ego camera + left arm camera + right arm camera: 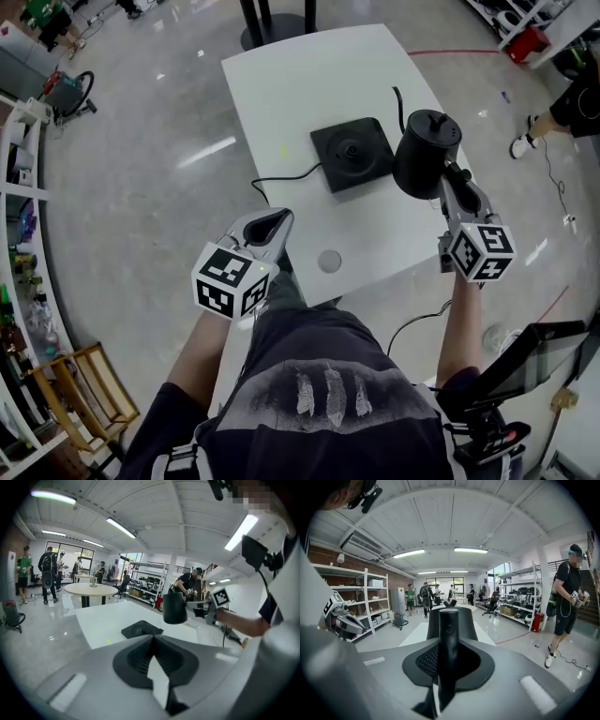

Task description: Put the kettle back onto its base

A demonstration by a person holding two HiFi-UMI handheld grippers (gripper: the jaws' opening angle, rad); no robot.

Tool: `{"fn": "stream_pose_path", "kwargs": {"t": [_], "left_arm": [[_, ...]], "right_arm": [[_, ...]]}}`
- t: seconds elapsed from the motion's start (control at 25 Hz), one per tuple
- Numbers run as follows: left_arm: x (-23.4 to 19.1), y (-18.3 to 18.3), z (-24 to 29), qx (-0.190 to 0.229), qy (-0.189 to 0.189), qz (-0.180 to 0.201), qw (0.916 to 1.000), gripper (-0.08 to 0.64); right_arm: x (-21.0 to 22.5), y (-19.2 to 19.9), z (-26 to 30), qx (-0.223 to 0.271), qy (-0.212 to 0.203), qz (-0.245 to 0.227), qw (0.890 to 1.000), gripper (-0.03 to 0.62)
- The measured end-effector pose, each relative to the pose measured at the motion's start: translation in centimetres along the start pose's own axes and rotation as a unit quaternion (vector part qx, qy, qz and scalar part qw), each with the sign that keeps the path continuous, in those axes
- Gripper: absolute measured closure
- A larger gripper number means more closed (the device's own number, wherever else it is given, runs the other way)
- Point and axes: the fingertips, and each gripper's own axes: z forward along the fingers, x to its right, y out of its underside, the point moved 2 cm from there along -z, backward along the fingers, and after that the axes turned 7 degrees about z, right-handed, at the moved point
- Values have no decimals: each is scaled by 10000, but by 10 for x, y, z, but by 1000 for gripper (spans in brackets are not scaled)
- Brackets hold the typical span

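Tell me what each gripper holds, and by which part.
The right gripper holds the black kettle by its handle, jaws clamped on it. The left gripper holds nothing; its jaws are together.

A white table (281, 84) is carrying a black square base (352, 153), whose cord (281, 178) is trailing off its left edge. A small grey disc (329, 261) is lying near the front edge.

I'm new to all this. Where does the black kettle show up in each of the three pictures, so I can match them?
Head view: kettle right of centre, over the table's right edge, held by the right gripper.
Left gripper view: kettle just right of centre, in the air above the table.
Right gripper view: kettle dead centre, its handle between the jaws.
Shared landmark: the white table.
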Motion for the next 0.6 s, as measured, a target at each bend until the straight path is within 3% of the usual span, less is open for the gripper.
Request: {"fn": "stream_pose_path", "kwargs": {"t": [0.6], "left_arm": [[-52,15,-26,-62,-248,-204,9995,560]], "right_arm": [[-58,-5,68,-59,-362,-65,9993,543]]}}
